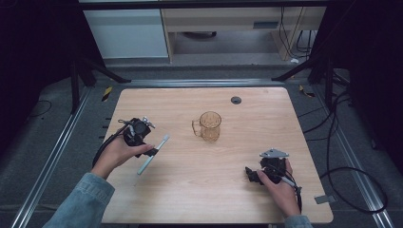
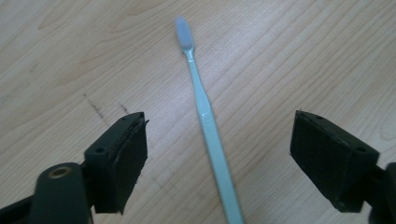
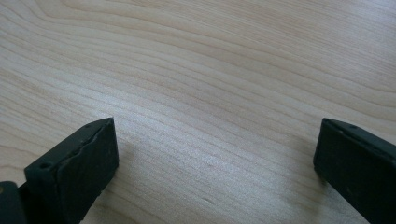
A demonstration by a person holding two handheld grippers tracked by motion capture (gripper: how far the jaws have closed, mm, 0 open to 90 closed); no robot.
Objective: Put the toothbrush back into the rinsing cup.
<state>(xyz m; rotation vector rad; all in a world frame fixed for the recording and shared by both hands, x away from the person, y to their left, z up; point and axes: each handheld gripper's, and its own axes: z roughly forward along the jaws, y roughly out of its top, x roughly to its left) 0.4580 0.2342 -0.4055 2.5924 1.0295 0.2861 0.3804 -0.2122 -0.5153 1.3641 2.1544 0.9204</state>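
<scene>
Pale-blue plastic toothbrush lies flat on the wooden table, left of centre. Its long axis runs diagonally in the high view: bristle head far and toward the right, handle end near and toward the left.

Left gripper is positioned over the handle's middle. In the left gripper view the handle passes between the two jaws, roughly along the line of sight, with the head pointing away. Both pads stand clear of the handle, with bare wood showing on either side. The jaws are open and nothing is held. Judged from this, the brush lies directly below and ahead of the jaws, crosswise to their closing direction, so a short descent followed by closing should grip the handle across its narrow width.

Right gripper sits near the right edge of the table, well apart from the brush. Its jaws are spread wide over bare wood and grip nothing. The left hand is by far the nearer to the brush.

Amber glass mug stands upright at table centre, handle to the left. It lies right of and beyond the brush head, apart from it. The mug appears empty.
</scene>
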